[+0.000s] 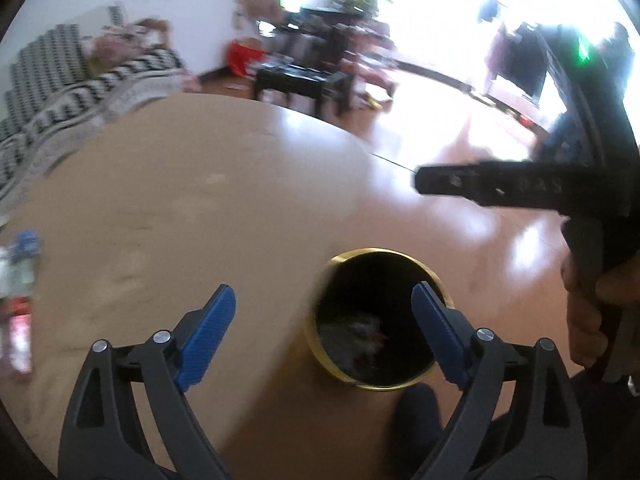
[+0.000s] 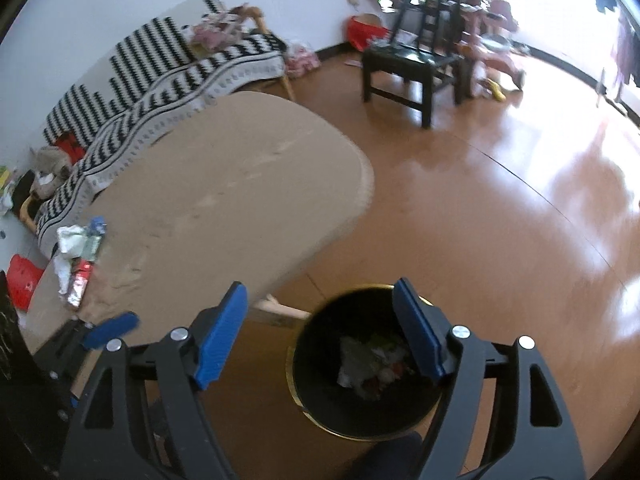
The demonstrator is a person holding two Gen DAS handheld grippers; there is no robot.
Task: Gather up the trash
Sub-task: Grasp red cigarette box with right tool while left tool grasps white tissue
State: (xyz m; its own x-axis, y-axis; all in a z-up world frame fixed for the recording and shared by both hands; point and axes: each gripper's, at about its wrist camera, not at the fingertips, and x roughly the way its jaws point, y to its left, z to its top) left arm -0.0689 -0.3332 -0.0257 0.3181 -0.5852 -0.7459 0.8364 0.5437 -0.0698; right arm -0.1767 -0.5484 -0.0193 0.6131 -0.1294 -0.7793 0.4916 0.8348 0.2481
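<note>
Both hand-held grippers, left (image 1: 324,334) and right (image 2: 320,330), hanging wide open and empty over the gold-rimmed black bin (image 2: 304,360) at lower centre, crumpled trash (image 2: 372,364) lying inside; more wrappers (image 2: 78,256) waiting at the beige surface (image 2: 224,184), left edge.

No text can be read with certainty. The side of the right tongs (image 1: 500,188), seen in the left wrist view above the bin (image 1: 380,316), bears embossed marks blurred beyond reading. Wrappers (image 2: 78,256) on the tabletop (image 2: 224,192) show no legible print.
</note>
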